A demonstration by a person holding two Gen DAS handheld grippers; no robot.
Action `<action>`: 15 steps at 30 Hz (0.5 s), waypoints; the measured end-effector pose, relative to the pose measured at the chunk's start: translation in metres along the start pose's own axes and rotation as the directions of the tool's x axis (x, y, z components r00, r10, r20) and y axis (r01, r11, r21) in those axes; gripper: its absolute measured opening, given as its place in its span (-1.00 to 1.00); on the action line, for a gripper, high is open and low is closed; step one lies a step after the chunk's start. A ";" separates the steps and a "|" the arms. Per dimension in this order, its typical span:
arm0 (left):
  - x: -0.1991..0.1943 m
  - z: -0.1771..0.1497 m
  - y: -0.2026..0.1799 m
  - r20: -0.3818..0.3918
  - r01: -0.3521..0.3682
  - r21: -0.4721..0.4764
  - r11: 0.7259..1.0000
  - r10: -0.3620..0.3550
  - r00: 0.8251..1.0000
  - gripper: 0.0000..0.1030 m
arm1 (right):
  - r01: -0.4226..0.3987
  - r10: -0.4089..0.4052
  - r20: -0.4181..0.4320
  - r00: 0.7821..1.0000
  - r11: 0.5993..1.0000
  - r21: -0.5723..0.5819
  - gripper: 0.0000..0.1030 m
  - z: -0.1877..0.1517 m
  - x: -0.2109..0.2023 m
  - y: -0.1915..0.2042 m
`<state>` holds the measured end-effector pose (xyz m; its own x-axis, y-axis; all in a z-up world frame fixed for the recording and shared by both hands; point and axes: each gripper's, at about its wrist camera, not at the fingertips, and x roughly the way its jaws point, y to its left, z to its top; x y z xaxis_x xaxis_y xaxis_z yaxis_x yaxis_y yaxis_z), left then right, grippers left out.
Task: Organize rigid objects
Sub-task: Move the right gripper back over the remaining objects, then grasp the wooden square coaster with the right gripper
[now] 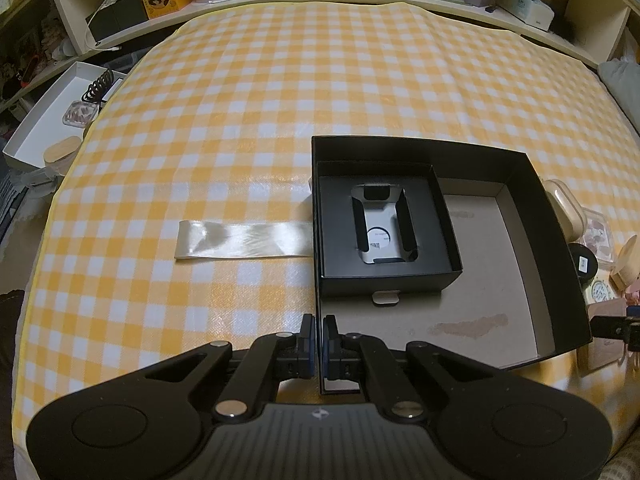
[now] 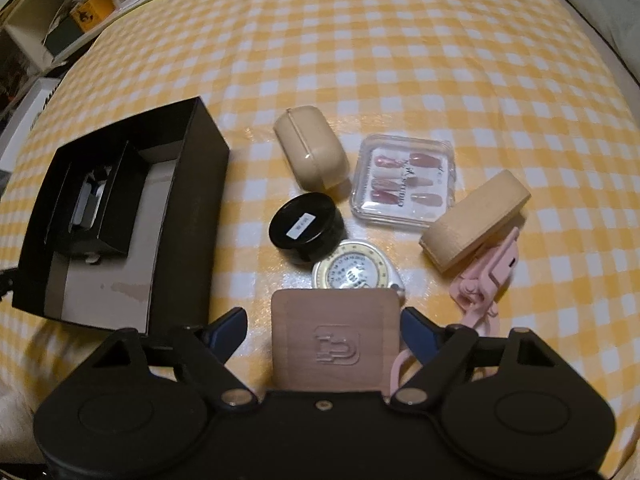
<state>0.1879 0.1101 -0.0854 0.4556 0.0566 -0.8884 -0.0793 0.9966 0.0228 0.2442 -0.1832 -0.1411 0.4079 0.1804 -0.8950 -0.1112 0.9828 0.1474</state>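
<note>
While left gripper pinches the black box wall, right gripper straddles the wooden square on the cloth, jaws wide, apparently not yet pressing. Centre it, close squarely on both edges, and avoid snagging the pink clip alongside.

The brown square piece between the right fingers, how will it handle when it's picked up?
The brown square piece looks flat and wood-grained, so probably stiff, not floppy. Lying flat, it shouldn't roll. Its thin edges may give the right hand-held gripper little to pinch, so it could slip.

Small box inside big box
</note>
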 end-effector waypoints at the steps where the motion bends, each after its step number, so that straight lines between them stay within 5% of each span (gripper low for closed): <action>1: 0.000 0.001 -0.001 0.000 0.000 0.000 1.000 0.000 1.000 -0.93 | 0.008 -0.008 -0.002 1.000 1.000 -0.013 0.61 0.000 0.001 0.002; 8: 0.000 0.000 -0.001 -0.001 -0.001 0.001 1.000 0.001 1.000 -0.93 | 0.064 -0.063 0.014 0.998 0.994 -0.085 0.32 0.001 0.005 0.011; 12: 0.001 0.000 -0.002 -0.001 -0.002 0.002 1.000 0.002 1.000 -0.93 | 0.057 -0.055 0.026 0.998 0.995 -0.084 -0.26 0.003 0.001 0.009; 15: 0.001 0.001 -0.002 -0.002 -0.002 0.002 1.000 0.002 1.000 -0.93 | 0.032 -0.031 0.009 0.999 0.997 -0.066 -0.32 0.003 0.001 0.005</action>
<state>0.1890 0.1083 -0.0856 0.4538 0.0586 -0.8892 -0.0784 0.9966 0.0257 0.2468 -0.1782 -0.1395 0.4192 0.1501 -0.8954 -0.1577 0.9833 0.0910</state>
